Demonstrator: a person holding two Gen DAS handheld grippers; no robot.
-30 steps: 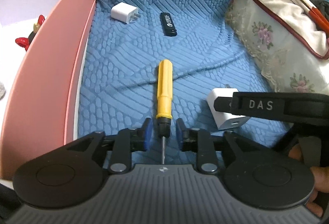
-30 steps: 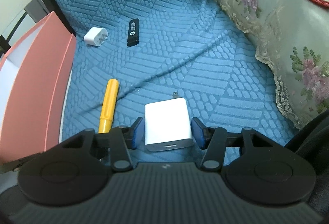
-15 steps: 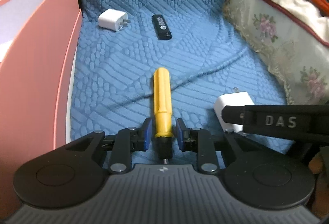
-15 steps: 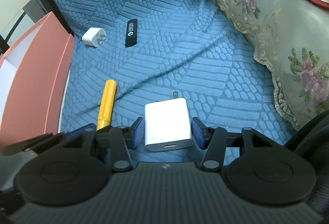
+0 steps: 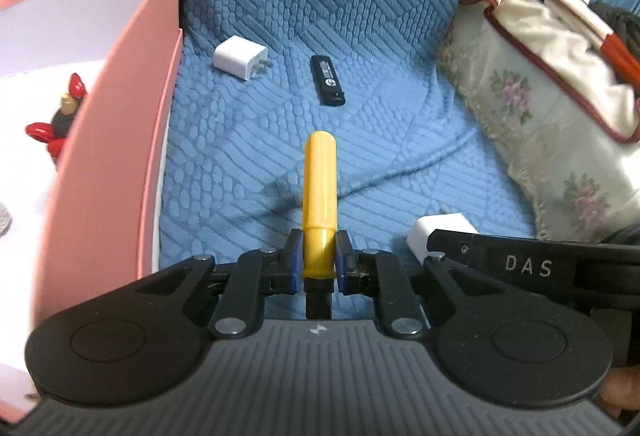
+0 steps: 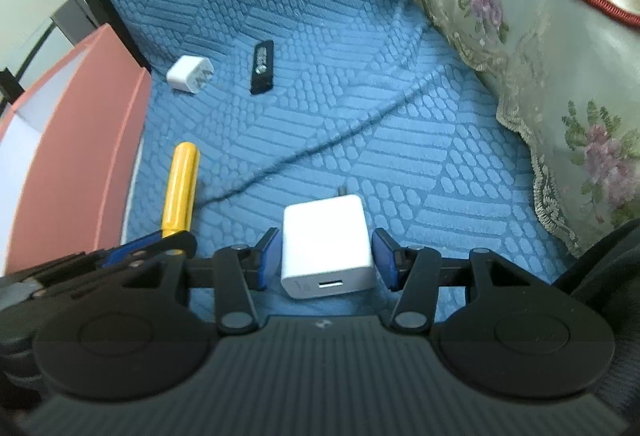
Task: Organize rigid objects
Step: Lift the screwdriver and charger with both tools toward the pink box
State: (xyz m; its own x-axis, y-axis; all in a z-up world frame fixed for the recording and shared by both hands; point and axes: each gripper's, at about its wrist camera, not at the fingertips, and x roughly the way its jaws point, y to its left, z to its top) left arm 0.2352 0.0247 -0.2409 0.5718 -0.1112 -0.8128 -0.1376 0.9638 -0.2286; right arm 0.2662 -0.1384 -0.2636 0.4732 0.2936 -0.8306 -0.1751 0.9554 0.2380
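Note:
My left gripper (image 5: 317,261) is shut on the yellow screwdriver (image 5: 319,192) and holds it lifted off the blue quilted cover, handle pointing away. The screwdriver also shows in the right wrist view (image 6: 181,188). My right gripper (image 6: 326,261) is open around a large white charger (image 6: 326,242) lying on the cover; small gaps show on both sides. The charger's corner shows in the left wrist view (image 5: 438,232). A small white charger (image 5: 239,59) and a black USB stick (image 5: 328,80) lie farther back.
A pink box (image 5: 120,124) with a white inside stands at the left and holds a red and black figurine (image 5: 60,116). A floral cushion (image 6: 540,56) borders the right. The blue cover (image 6: 360,116) has a crease running across it.
My left gripper closed on the screwdriver's handle and lifted it off the cover. My right gripper stayed open around the large charger.

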